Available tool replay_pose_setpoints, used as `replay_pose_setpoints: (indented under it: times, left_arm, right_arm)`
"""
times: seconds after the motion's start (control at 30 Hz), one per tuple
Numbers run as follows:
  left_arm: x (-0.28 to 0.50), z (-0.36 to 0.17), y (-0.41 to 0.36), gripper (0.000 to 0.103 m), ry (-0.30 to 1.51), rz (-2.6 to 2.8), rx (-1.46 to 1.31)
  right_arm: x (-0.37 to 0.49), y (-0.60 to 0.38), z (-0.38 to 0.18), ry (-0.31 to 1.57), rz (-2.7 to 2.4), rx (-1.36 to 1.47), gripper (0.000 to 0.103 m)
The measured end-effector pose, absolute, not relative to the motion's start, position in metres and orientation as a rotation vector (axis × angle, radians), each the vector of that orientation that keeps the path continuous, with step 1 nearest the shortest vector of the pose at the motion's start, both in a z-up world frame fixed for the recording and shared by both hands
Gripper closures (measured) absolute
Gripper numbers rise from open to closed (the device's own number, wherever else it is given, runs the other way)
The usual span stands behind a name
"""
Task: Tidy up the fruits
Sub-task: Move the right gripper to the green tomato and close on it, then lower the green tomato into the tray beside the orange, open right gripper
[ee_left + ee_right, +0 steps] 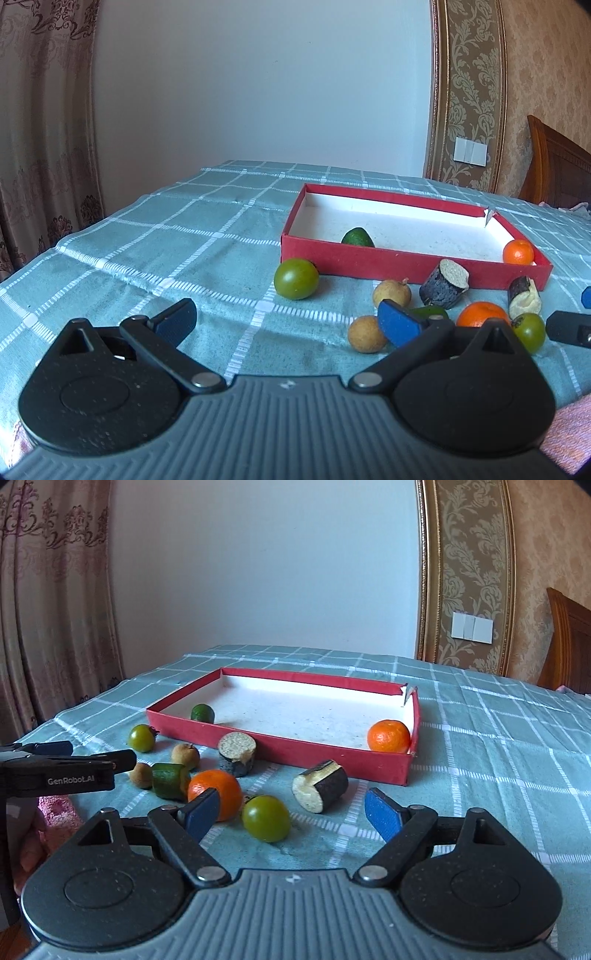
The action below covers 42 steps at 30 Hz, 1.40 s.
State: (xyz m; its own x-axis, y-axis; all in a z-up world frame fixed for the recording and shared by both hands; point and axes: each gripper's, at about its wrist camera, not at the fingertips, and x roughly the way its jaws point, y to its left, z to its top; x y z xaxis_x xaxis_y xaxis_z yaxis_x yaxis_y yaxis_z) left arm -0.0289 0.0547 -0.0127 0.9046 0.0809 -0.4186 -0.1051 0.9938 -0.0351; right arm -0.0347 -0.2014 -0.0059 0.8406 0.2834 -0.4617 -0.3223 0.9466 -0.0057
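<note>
Scanning from the left, a green tomato (141, 738) sits on the bench (498, 746) just outside the red tray (295, 752), with two brown longans (185, 755), a green chunk (170, 780) and a loose orange (215, 789) crowded beside it. The left gripper (284, 321) hovers low over the cloth, fingers spread and empty. Farther right, the right gripper (291, 814) also has its fingers spread wide and holds nothing, with a second green tomato (266, 823) between them and a dark cut cylinder (320, 785) just beyond. Inside the tray lie a small green fruit (202, 713) and another orange (389, 736). The round tomato could likely roll away if one finger touches first, and the near fruit might get knocked.
</note>
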Motion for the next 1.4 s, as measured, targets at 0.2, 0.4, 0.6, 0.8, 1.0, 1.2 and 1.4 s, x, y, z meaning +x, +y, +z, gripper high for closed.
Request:
replay_pose_setpoints:
  times: [0.2,0.4,0.6,0.8,1.0,1.2,1.4]
  left_arm:
    - [-0.029,-0.013,0.058,0.0,0.43,0.094,-0.082]
    - [-0.029,-0.013,0.059,0.0,0.431,0.093,-0.09]
    - [-0.03,-0.013,0.058,0.0,0.431,0.094,-0.085]
    - [-0.029,-0.013,0.058,0.0,0.436,0.096,-0.083]
    - [-0.028,-0.013,0.057,0.0,0.44,0.106,-0.076]
    - [-0.027,-0.013,0.056,0.0,0.447,0.114,-0.074]
    - [-0.027,-0.013,0.055,0.0,0.45,0.117,-0.072]
  right_arm:
    - [-0.026,-0.188,-0.015,0.535,0.369,-0.146,0.044]
    - [-0.019,-0.182,-0.02,0.566,0.392,-0.187,0.052]
    - [-0.014,-0.178,-0.023,0.572,0.4,-0.197,0.059]
    - [-0.008,-0.183,-0.024,0.584,0.389,-0.18,0.07]
    - [-0.01,-0.188,-0.025,0.571,0.385,-0.138,0.07]
    - [-0.015,-0.197,-0.023,0.563,0.388,-0.091,0.07]
    - [-0.019,-0.204,-0.013,0.544,0.398,-0.063,0.07]
